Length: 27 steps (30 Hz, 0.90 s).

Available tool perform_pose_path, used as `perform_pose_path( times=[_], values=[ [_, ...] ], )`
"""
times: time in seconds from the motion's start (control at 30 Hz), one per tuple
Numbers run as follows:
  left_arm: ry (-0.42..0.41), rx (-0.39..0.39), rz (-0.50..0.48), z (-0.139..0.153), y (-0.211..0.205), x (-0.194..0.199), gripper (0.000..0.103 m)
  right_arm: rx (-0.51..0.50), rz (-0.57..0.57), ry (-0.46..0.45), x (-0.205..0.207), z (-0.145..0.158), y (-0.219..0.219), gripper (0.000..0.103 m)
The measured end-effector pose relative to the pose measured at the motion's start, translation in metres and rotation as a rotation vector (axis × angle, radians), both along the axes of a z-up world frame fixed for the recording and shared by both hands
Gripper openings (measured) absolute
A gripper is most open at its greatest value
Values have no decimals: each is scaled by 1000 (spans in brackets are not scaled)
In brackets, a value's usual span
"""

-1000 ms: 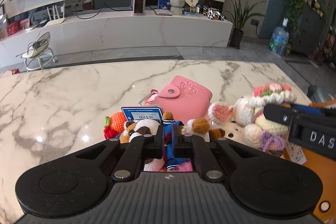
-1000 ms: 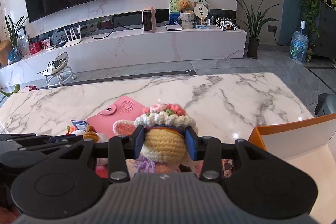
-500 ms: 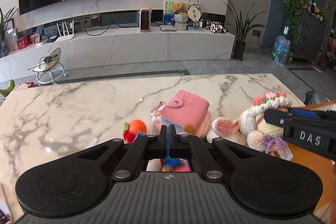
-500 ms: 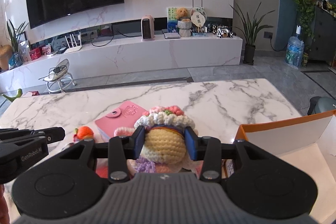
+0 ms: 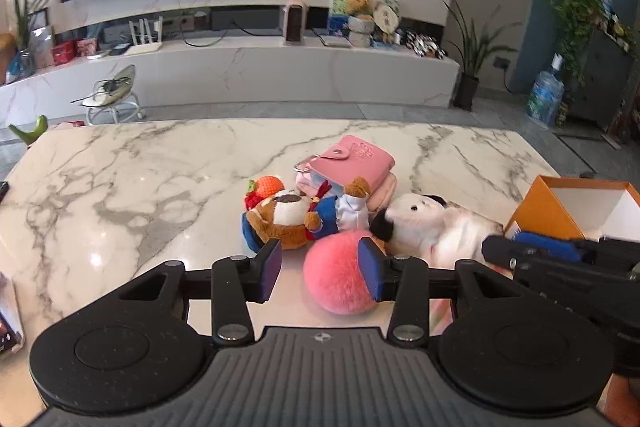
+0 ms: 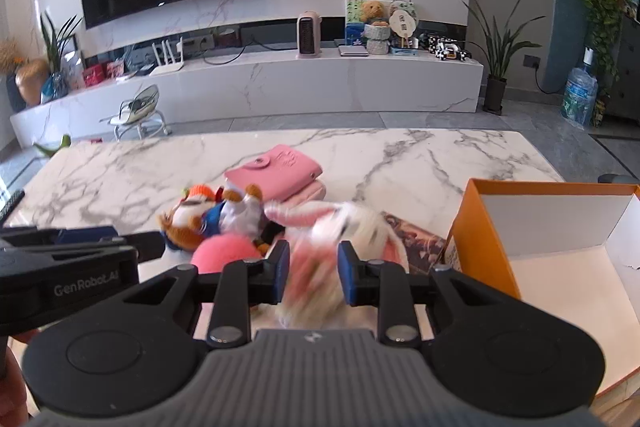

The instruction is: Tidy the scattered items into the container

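Note:
My left gripper (image 5: 319,269) is open above the marble table (image 5: 140,179). A pink pompom (image 5: 336,277) lies under its right finger. A brown bear plush (image 5: 286,213) lies just beyond, with an orange crochet toy (image 5: 266,187), a pink wallet (image 5: 352,163) and a white plush (image 5: 420,221). My right gripper (image 6: 313,273) is shut on the crochet bunny (image 6: 320,267), which is motion-blurred, beside the orange box (image 6: 560,227). The box also shows in the left wrist view (image 5: 580,207).
A printed card or booklet (image 6: 416,239) lies against the box's left wall. A dark object (image 6: 12,203) sits at the table's left edge. Beyond the table are a floor, a white TV bench (image 5: 240,75) and plants.
My left gripper was shut on the bear plush and has opened; the bear now lies on the table. My right gripper has lifted and moved back with the bunny, toward the box.

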State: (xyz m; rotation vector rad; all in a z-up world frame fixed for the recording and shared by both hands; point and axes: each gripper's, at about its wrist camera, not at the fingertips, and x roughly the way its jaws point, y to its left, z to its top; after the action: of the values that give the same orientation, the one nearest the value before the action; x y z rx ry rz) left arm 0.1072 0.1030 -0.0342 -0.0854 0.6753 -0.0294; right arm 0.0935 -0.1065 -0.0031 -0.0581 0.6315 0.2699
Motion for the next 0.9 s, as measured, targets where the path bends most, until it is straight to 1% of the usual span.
perform_pose_path(
  times=[0.1,0.23,0.33,0.43,0.5,0.53,0.57,0.63,0.7,0.73,0.9],
  values=[
    [-59,-4,26,1,1,-10,49,-3,-5,7,-4,-4,-1,29],
    [-131,-12,10,4,2,-21,50,-11,-21,33,-7,-10,-1,29],
    [-129,-4,-1,3,2,-22,50,0,-32,39,-12,-15,-3,29],
    [-85,-12,-11,-1,2,-21,50,-1,-29,6,-18,-17,-4,31],
    [-47,-26,-14,-6,3,-20,50,2,-36,-7,-20,-18,-5,45],
    [-33,-24,-13,-7,3,-19,50,5,-41,-7,-20,-18,-6,48],
    [-24,-17,-9,-8,3,-19,50,0,-50,1,-20,-19,-7,53],
    [-12,-6,-5,-11,2,-20,50,1,-57,33,-16,-22,-10,54],
    [6,-20,-5,-14,2,-20,50,15,-59,84,-12,-28,-13,65],
    [15,-24,-1,-15,3,-20,50,18,-67,108,-11,-31,-16,67],
    [55,-7,3,-24,0,-23,50,24,-66,184,-14,-40,-25,72]
  ],
)
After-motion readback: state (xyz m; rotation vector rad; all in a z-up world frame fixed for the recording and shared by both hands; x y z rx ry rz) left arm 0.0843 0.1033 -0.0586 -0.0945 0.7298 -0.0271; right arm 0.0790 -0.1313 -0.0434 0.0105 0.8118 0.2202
